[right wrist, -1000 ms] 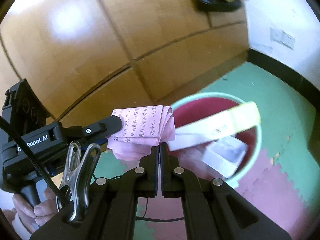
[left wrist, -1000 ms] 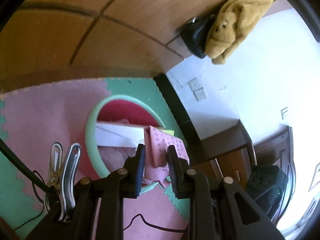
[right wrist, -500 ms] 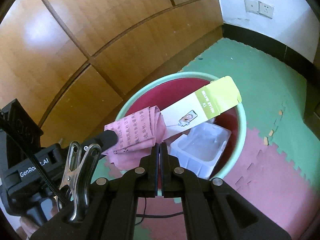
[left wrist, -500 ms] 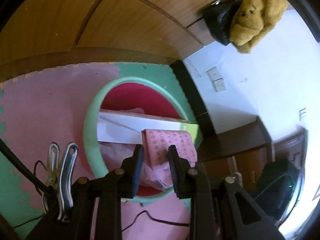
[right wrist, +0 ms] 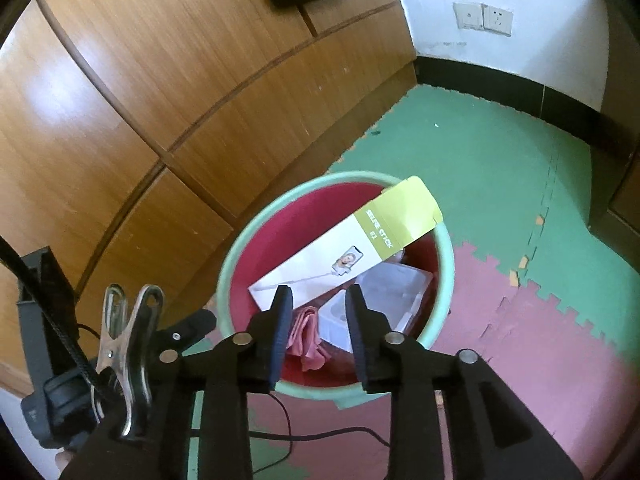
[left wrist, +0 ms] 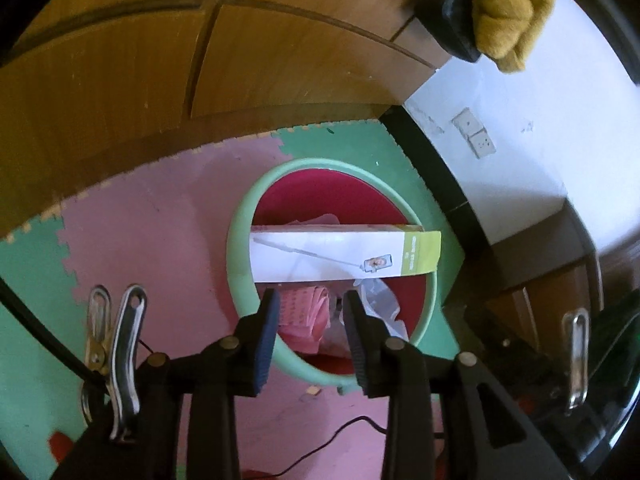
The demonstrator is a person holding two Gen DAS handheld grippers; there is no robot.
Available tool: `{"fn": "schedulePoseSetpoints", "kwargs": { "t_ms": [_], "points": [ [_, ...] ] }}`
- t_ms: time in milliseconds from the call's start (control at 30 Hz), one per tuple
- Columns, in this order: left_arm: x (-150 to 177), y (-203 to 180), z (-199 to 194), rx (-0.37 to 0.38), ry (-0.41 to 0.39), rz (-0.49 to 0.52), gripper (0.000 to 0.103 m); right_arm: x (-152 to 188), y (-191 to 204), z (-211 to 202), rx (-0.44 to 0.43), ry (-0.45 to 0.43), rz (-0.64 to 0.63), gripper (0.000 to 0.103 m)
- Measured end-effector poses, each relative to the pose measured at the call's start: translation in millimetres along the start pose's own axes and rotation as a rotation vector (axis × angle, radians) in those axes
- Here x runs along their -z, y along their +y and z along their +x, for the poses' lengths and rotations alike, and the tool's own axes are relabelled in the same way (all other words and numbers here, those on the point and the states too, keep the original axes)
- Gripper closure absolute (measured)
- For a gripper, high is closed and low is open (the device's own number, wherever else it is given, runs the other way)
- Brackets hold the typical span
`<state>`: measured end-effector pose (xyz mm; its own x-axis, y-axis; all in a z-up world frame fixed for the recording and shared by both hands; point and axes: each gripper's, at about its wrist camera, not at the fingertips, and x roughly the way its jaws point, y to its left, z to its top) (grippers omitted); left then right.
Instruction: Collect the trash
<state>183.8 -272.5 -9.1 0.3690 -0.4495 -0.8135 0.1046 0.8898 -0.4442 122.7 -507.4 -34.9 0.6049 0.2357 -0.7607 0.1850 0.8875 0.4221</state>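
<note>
Both grippers, left (left wrist: 309, 312) and right (right wrist: 316, 307), opening, fingers apart, gripping nothing. Pink printed paper (right wrist: 308, 336) lying inside green-rimmed trash bin (right wrist: 445, 280), at 6 o'clock of selfie-stick box (right wrist: 352, 256).

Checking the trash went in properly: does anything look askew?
Yes. The selfie stick box lies slanted in the bin, its green end sticking up past the rim. The pink paper sits inside.
</note>
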Motion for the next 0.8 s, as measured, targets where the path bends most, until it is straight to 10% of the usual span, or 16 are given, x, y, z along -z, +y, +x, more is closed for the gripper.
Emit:
{"fn": "schedulePoseSetpoints", "kwargs": {
  "t_ms": [800],
  "points": [
    [21.8,-39.8,-77.3,-0.133,-0.003,0.233,0.041,37.3,35.0,-69.1,0.128,0.037,-0.122,0.054]
  ]
}}
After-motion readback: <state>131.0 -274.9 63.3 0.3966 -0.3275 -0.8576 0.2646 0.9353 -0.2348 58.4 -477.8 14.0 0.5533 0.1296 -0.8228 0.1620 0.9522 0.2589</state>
